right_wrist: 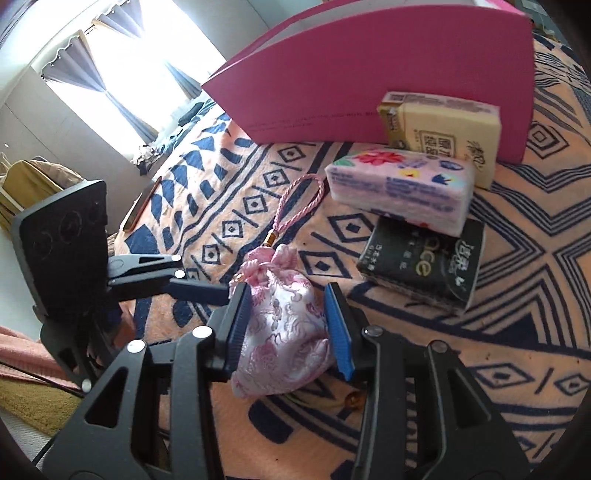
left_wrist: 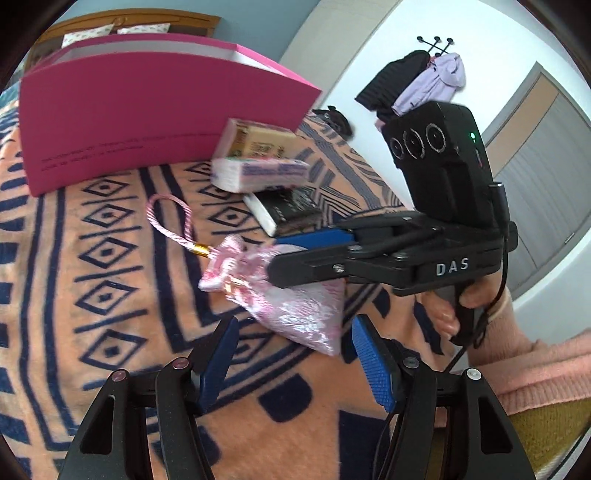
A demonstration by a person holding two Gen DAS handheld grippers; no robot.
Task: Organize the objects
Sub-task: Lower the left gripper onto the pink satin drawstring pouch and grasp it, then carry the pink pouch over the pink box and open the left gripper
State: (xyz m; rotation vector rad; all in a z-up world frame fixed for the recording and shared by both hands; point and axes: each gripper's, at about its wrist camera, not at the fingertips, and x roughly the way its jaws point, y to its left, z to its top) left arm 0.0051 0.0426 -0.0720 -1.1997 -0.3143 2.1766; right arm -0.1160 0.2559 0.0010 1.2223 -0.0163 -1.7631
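Pink brocade pouch (right_wrist: pixel 284 328) – gripped, cord loop trailing – near three stacked tissue packs (right_wrist: pixel 402 192).

We see a peach blanket (left_wrist: pixel 110 295) w/ navy diamond pattern covering the bed. Behind it, a wooden headboard (left_wrist: pixel 155 20) & two pillows. On the white wall, a coat rack (left_wrist: pixel 436 40) w/ black & lilac jackets. Right-wrist view: bright window (right_wrist: pixel 122 66) w/ grey curtains; a phone (right_wrist: pixel 142 206) lies on the blanket.

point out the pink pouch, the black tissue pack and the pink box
pink pouch (right_wrist: pixel 284 325), right wrist view, middle of its satin body
black tissue pack (right_wrist: pixel 424 262), right wrist view, top face
pink box (left_wrist: pixel 147 110), left wrist view, front wall
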